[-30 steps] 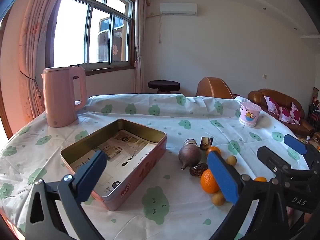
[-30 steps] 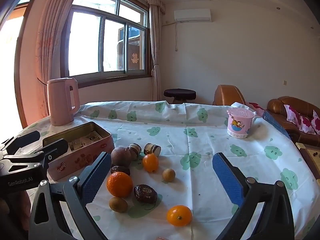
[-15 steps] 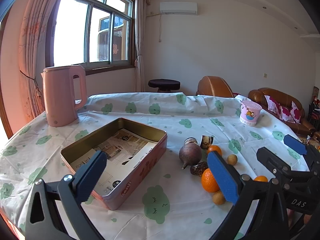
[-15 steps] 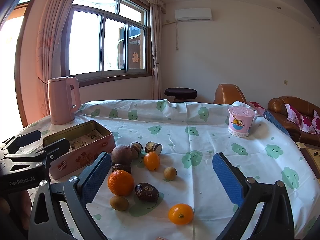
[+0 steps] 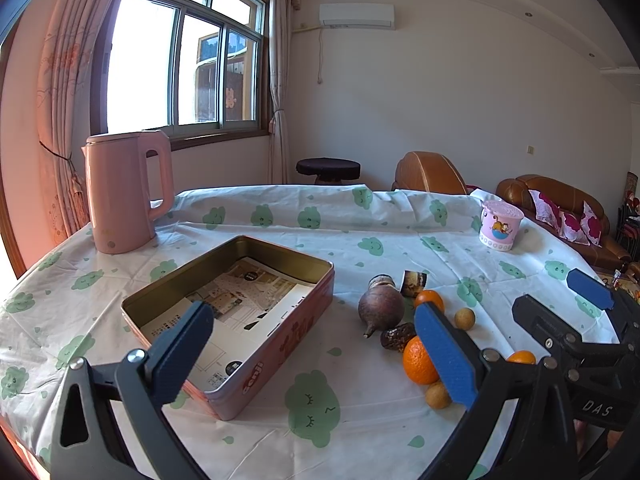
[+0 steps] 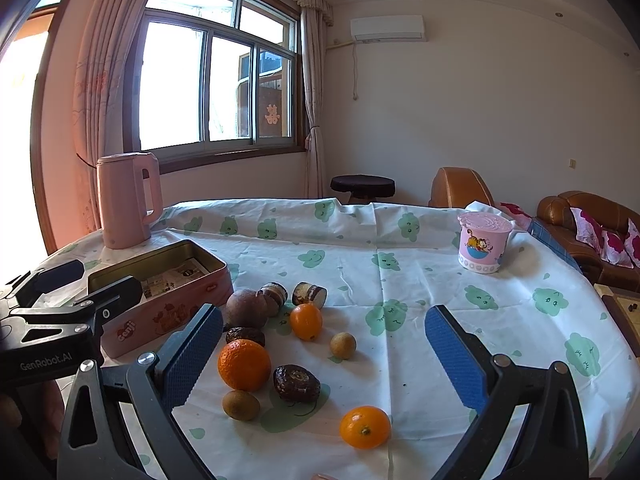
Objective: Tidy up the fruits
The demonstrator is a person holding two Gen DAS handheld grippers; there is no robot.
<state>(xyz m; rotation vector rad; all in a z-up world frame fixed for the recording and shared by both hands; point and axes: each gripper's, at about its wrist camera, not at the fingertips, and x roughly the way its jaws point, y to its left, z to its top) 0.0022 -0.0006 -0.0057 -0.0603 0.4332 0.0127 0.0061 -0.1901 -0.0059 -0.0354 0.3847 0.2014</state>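
Nothing has shifted: both my left claw [image 5: 316,352] and right claw [image 6: 324,356] hang agape, empty; the rectangular pink metal tin [image 5: 280,336] runs lengthwise away leftward.

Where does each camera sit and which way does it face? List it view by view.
Left wrist: on the left gripper, facing the tin box; the right gripper's body shows at right.
Right wrist: on the right gripper, facing the fruit, the big orange nearest; the left gripper's body shows at left.
Shared: box, fruit, kettle, pink cup.
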